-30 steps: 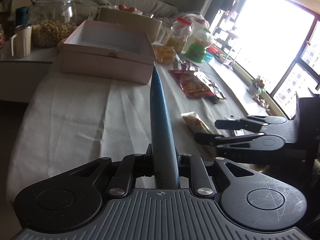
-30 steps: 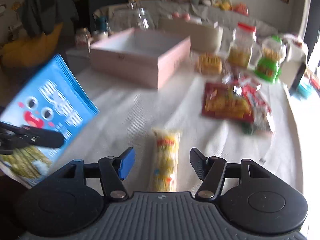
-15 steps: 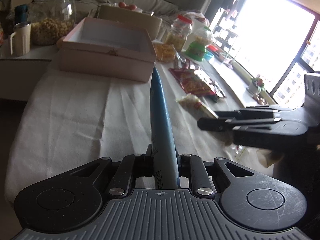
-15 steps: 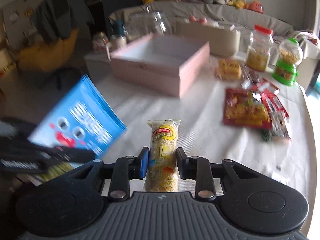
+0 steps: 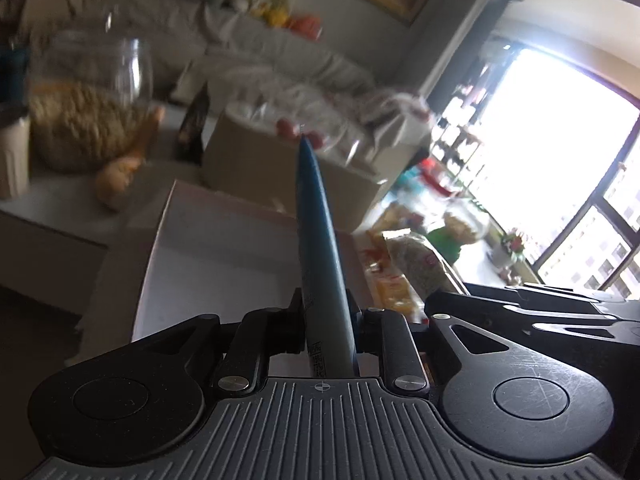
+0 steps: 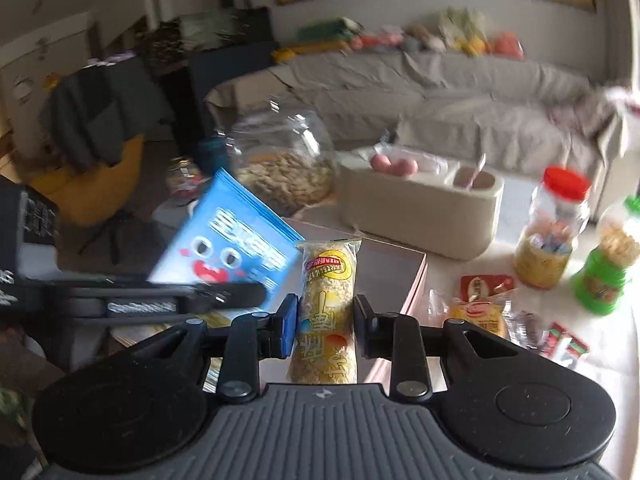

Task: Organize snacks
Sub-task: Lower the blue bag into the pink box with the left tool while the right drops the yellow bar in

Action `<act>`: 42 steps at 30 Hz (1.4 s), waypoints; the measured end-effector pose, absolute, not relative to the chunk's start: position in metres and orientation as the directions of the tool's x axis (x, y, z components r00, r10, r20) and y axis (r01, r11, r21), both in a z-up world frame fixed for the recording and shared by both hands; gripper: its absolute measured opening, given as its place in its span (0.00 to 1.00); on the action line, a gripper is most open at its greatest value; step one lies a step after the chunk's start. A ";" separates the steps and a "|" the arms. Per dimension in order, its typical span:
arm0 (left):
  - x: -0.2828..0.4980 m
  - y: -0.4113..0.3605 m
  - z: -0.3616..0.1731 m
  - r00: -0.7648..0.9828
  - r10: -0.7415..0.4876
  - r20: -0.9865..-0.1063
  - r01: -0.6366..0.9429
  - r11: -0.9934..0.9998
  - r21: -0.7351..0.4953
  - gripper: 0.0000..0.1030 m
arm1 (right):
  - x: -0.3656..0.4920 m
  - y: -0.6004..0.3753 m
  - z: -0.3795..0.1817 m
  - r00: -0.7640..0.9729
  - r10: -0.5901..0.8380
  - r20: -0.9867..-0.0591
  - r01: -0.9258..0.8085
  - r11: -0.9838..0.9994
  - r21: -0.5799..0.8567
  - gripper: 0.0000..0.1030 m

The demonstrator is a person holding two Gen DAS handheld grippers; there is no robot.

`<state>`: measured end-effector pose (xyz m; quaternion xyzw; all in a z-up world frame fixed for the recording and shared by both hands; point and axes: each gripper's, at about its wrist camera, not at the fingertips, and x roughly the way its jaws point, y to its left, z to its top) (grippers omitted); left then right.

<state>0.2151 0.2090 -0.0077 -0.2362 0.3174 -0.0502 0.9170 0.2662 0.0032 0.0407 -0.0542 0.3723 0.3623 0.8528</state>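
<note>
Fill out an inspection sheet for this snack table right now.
Surface: white-covered table, snacks scattered at right.
Job's things: pink box, open; blue snack bag and yellow snack roll, both held above it.
Clutter: glass jar, red-lidded jar, green dispenser, beige container, small packets.
Grippers: left gripper shut on the bag; right gripper shut on the roll.
Cables: nothing seen.
Surroundings: covered sofa, bright window.
</note>
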 end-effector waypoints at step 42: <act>0.114 0.199 -0.028 0.903 0.023 -0.430 -0.208 0.898 -0.388 0.35 | 0.469 -0.044 -0.076 0.494 0.289 -0.820 -0.327 0.936 0.133 0.74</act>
